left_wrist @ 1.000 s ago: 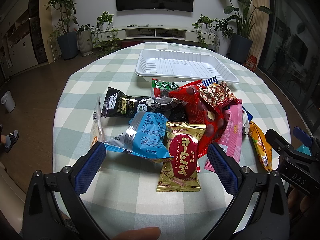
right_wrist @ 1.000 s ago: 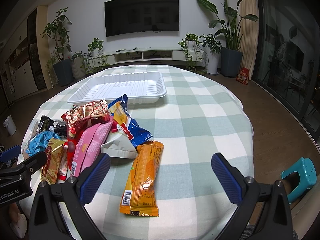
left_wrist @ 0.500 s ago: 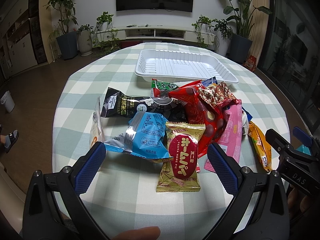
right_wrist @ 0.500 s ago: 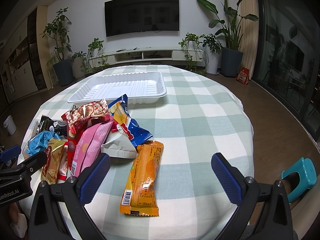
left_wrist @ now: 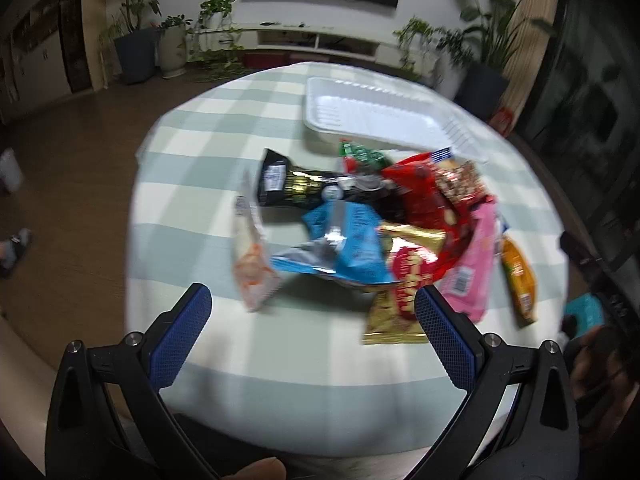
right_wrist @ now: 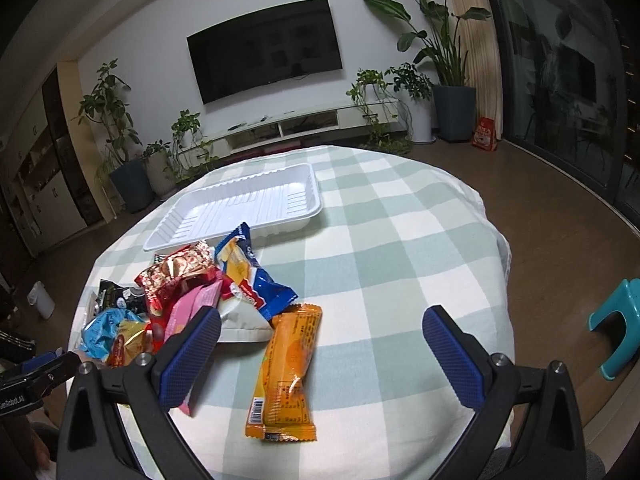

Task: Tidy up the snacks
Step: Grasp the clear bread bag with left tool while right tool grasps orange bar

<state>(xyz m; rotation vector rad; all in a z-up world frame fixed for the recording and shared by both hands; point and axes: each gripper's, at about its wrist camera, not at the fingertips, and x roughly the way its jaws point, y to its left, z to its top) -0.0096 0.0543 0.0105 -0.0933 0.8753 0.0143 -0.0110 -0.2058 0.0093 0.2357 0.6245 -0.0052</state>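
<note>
While white tray sits empty on desk, snack pile lies just before it, unsorted. Orange packet nearest right gripper. Left gripper, right gripper: fingers spread wide, holding nothing, likely readying first pick.

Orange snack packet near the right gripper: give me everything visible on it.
The orange snack packet is a long, glossy, sealed wrapper with crimped ends and a barcode at its near left corner. It lies flat on the checked tablecloth, lengthwise toward the camera, its far end against the white packet. Neither gripper touches it.
</note>
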